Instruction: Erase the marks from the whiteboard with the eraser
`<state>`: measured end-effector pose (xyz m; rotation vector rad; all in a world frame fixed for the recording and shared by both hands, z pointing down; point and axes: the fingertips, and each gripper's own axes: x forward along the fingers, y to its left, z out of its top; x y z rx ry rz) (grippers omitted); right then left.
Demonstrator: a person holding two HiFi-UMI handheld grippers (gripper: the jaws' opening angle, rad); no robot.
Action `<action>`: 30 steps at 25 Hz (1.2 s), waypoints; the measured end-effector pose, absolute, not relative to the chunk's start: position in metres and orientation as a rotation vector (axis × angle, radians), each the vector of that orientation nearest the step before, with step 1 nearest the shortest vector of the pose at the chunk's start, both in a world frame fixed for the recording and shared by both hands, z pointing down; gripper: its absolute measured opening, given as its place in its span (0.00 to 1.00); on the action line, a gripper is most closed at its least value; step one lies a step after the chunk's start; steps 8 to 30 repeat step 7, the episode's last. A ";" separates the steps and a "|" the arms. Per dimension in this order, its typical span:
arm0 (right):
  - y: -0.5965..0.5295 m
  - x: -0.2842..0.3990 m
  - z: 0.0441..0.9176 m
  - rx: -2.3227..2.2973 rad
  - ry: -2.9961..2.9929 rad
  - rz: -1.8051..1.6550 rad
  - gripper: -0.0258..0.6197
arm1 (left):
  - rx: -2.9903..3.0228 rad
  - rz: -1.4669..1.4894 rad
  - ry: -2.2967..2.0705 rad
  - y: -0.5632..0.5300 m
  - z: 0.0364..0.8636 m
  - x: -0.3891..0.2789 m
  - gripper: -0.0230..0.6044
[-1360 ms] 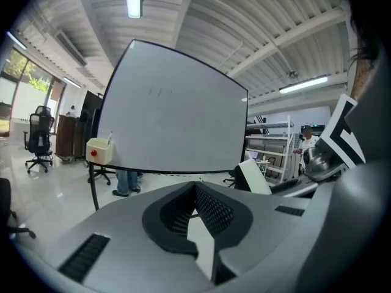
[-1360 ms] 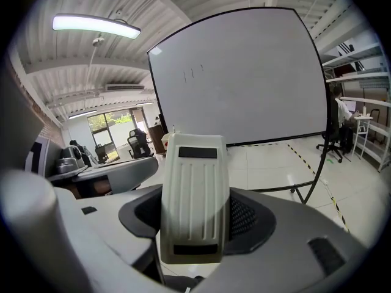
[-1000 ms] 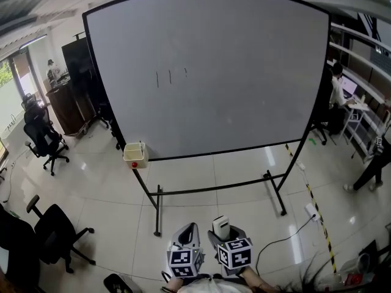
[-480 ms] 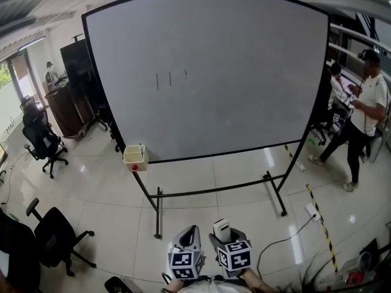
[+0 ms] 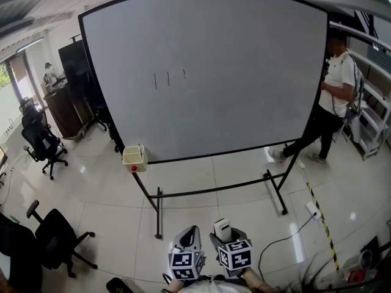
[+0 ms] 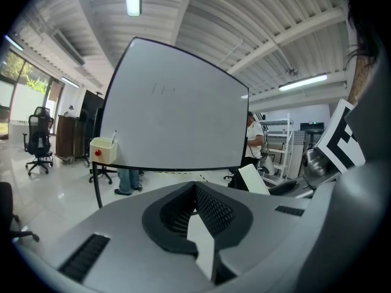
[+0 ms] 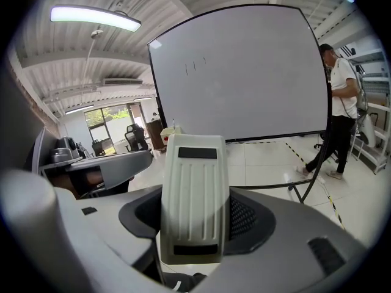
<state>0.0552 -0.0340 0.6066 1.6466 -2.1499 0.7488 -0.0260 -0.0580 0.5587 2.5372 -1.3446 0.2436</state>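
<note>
Starting nearest, the eraser (image 7: 194,194) is pinched upright in the right tongs (image 5: 223,233), its long axis running along the jaws and out past their tips toward the board. Just beside them, the left tongs (image 6: 195,191) are pressed together with nothing between. Both are held low and close to the body, above a bare tiled floor (image 5: 201,212).

Across that floor the whiteboard (image 5: 256,84) is carried on a wheeled stand, well apart from both tongs. A small cream box (image 5: 134,155) is hung at its lower left corner. The marks (image 5: 168,79), a few short upright strokes, are found high on the board and left of its middle, so from the eraser they lie ahead, up and somewhat to the left. A step forward and a raised reach are likely called for before any wiping is begun.

Farther off, a person (image 5: 333,96) is seen passing behind the board's right edge.
</note>
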 end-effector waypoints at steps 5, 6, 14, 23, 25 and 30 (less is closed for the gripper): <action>-0.035 0.055 0.607 1.645 -2.148 0.748 0.48 | 2.537 0.243 -1.343 -0.058 0.559 -0.026 0.04; -0.035 0.055 0.606 1.643 -2.149 0.748 0.48 | 2.537 0.242 -1.343 -0.059 0.558 -0.026 0.04; -0.036 0.055 0.606 1.642 -2.150 0.748 0.48 | 2.537 0.241 -1.342 -0.059 0.558 -0.025 0.04; -0.036 0.055 0.606 1.642 -2.150 0.748 0.48 | 2.537 0.241 -1.342 -0.059 0.558 -0.025 0.04; -0.036 0.055 0.606 1.642 -2.150 0.748 0.48 | 2.537 0.241 -1.342 -0.059 0.558 -0.025 0.04; -0.036 0.055 0.606 1.642 -2.150 0.748 0.48 | 2.537 0.241 -1.342 -0.059 0.558 -0.025 0.04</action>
